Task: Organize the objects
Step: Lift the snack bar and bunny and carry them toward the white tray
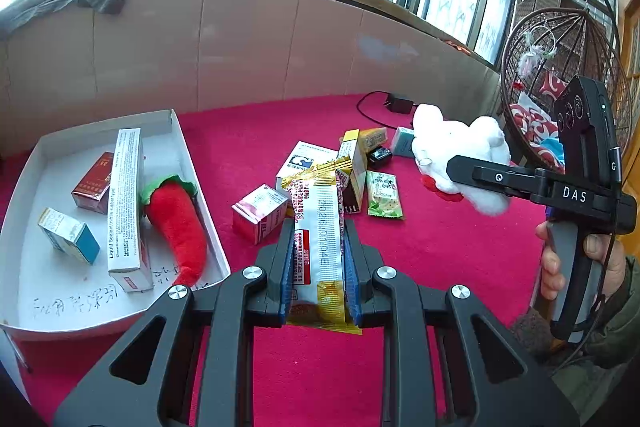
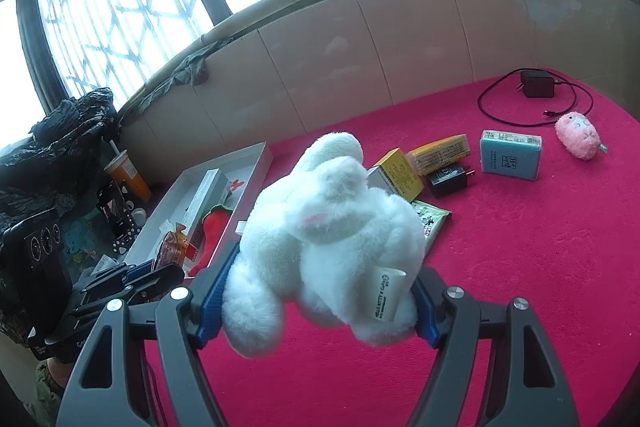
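My left gripper (image 1: 318, 259) is shut on a long white and yellow snack packet (image 1: 320, 247), held above the red cloth just right of the white tray (image 1: 100, 319). The tray holds a red plush chili (image 1: 178, 223), a long white sealant box (image 1: 126, 207), a red box (image 1: 94, 183) and a blue-and-white box (image 1: 68, 235). My right gripper (image 2: 316, 297) is shut on a white plush rabbit (image 2: 332, 243), lifted over the cloth; the same white plush rabbit (image 1: 460, 155) shows in the left wrist view. Loose boxes and sachets (image 1: 320, 179) lie in a pile mid-cloth.
On the red cloth lie a teal box (image 2: 510, 155), a yellow box (image 2: 400, 173), a green sachet (image 2: 432, 223), a black plug (image 2: 448, 181), a pink plush (image 2: 580, 135) and a charger with cable (image 2: 538, 85). A wicker hanging chair (image 1: 560, 83) stands right; a tiled wall runs behind.
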The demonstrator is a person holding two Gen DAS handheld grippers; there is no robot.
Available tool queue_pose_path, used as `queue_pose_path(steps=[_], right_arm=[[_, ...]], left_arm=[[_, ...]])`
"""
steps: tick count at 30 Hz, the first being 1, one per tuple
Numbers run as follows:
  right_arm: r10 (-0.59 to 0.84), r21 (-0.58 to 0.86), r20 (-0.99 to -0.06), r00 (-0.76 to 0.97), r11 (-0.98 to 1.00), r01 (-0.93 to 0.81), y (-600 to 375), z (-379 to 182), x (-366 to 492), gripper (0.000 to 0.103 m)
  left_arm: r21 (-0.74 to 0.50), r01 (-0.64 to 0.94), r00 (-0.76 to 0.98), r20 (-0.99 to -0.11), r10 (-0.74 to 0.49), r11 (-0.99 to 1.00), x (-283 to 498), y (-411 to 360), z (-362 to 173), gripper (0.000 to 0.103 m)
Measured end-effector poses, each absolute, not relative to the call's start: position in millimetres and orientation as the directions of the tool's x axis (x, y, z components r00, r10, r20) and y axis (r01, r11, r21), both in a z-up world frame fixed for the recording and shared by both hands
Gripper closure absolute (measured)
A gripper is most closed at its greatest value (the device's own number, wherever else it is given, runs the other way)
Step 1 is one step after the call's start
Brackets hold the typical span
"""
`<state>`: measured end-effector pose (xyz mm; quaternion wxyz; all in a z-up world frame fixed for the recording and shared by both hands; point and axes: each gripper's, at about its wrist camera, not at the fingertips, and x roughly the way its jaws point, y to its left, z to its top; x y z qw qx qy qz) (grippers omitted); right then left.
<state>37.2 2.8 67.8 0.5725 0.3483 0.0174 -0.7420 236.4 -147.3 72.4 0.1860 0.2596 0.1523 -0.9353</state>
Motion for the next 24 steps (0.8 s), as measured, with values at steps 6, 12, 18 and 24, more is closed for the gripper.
queue_pose_path(steps=[6, 12, 18, 24], right_arm=[[-0.836, 0.364, -0.541, -0.098, -0.338, 0.868, -1, 70, 43, 0.028], [-0.832, 0.352, -0.547, -0.093, -0.329, 0.876, -6, 71, 50, 0.028], [-0.828, 0.340, -0.554, -0.088, -0.322, 0.884, -11, 72, 58, 0.028], [-0.826, 0.337, -0.559, -0.079, -0.313, 0.888, -14, 71, 63, 0.028]], left_arm=[[-0.198, 0.445, -0.800, -0.526, -0.288, -0.873, 245, -152, 76, 0.082], [-0.209, 0.465, -0.803, -0.509, -0.310, -0.860, 255, -158, 78, 0.082], [-0.218, 0.465, -0.805, -0.507, -0.308, -0.858, 260, -159, 77, 0.082], [-0.225, 0.472, -0.803, -0.510, -0.310, -0.852, 264, -161, 76, 0.082]])
